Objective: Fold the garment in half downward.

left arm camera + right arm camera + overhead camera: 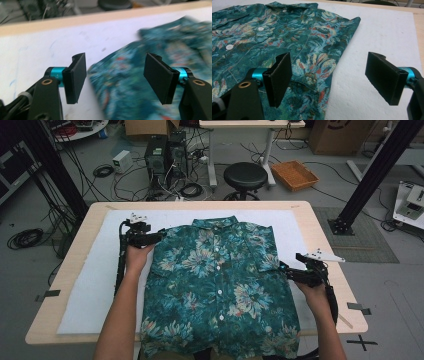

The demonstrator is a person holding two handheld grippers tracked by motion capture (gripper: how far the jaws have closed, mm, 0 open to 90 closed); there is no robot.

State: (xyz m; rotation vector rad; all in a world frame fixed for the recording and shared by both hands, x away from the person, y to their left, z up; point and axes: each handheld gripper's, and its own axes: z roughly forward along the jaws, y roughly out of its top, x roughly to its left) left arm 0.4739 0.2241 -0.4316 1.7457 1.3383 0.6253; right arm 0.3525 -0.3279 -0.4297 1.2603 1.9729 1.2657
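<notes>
Left gripper (159, 236) fingers stand apart at the shirt (220, 285) shoulder edge; right gripper (286, 270) fingers, also apart, flank the opposite sleeve.

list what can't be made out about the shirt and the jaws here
- Shirt hem: high view, cut off by the bottom edge.
- Shirt print: left gripper view, blurred.
- Left gripper jaws: high view, too small to tell whether they touch the cloth.
- Shirt's near part: right gripper view, hidden behind the right gripper.

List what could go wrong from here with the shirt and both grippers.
The left gripper is open around the shirt shoulder edge; it may catch too little cloth and slip.
The right gripper straddles the shirt's other edge, apart from it; uneven grabs could skew the fold.
The hem hangs over the table edge and might drag.
</notes>
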